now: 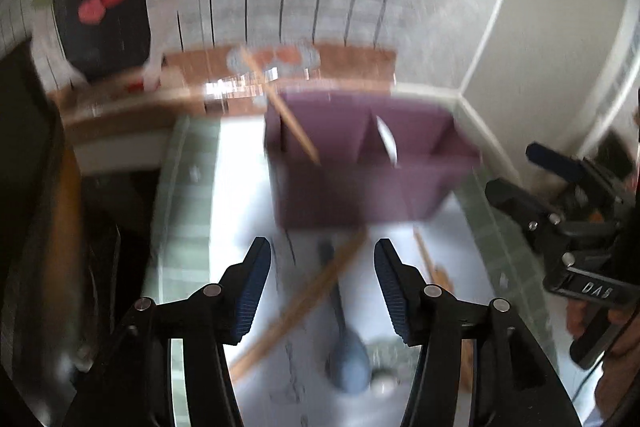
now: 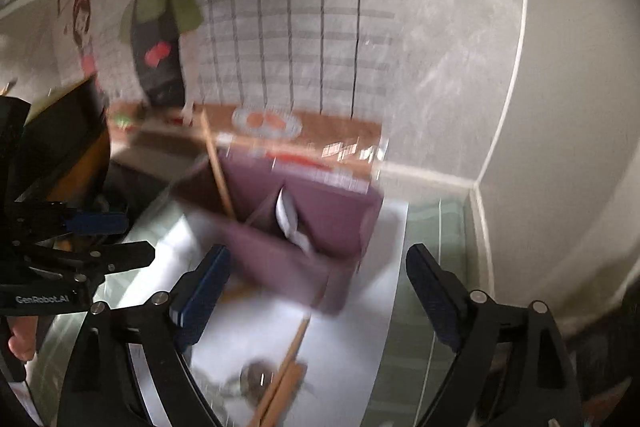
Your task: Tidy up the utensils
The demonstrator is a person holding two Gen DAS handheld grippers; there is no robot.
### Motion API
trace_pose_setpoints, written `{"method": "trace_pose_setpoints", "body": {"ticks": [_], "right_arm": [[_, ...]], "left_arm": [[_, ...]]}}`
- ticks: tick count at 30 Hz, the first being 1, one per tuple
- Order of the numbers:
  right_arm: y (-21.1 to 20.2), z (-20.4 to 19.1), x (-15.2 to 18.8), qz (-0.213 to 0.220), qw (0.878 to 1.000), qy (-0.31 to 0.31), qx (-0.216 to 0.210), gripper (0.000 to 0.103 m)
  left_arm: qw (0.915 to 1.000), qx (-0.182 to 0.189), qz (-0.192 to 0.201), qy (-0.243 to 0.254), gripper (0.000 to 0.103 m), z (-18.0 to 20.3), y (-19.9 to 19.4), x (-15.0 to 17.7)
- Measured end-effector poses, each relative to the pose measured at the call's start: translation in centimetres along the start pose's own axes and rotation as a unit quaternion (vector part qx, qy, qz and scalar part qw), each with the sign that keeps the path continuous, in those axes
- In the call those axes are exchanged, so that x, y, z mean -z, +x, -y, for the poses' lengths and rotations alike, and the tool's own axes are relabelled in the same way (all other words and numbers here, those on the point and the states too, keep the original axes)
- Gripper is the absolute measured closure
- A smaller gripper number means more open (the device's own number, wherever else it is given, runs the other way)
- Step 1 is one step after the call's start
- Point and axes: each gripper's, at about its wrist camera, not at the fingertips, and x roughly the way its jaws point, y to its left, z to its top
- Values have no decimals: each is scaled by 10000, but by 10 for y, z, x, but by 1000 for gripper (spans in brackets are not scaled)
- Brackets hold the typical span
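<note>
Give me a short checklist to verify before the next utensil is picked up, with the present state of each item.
1. Left gripper open, nothing between its pads: ok.
2. Right gripper open and free: ok.
3. Purple organizer upright, compartments reachable: ok.
4. Wooden stick and white spoon already stand in separate compartments: ok.
5. Loose utensils on the white mat, a wooden piece crossing a blue-ended utensil: not ok, still unsorted.
6. Which of the two lies on top: cannot tell, picture blurred.
</note>
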Motion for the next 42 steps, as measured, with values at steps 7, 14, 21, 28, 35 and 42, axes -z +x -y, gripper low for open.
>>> {"method": "trace_pose_setpoints", "body": {"ticks": [7, 14, 21, 28, 35, 42], "right_arm": [[15, -13, 59, -955, 9952, -152, -138, 56], [33, -15, 93, -1361, 9888, 433, -445, 82], [44, -20, 92, -1475, 9867, 534, -424, 86], [28, -25, 89, -1356, 9884, 484, -481, 94], [1, -26, 88, -1189, 9901, 512, -539, 94], [-14, -33, 94, -1175, 9894, 512, -680, 94]], "left_arm": [[9985, 104, -540, -5, 48, 1, 12, 58], [9967, 234, -729, -254, 48, -2, 6, 88], [9959, 213, -789, -384, 48, -13, -4, 100], [9956, 124, -717, -589, 47, -32, -15, 100], [9957, 227, -777, -446, 47, -28, -14, 102], [9932, 721, -898, -137, 47, -14, -2, 94]]}}
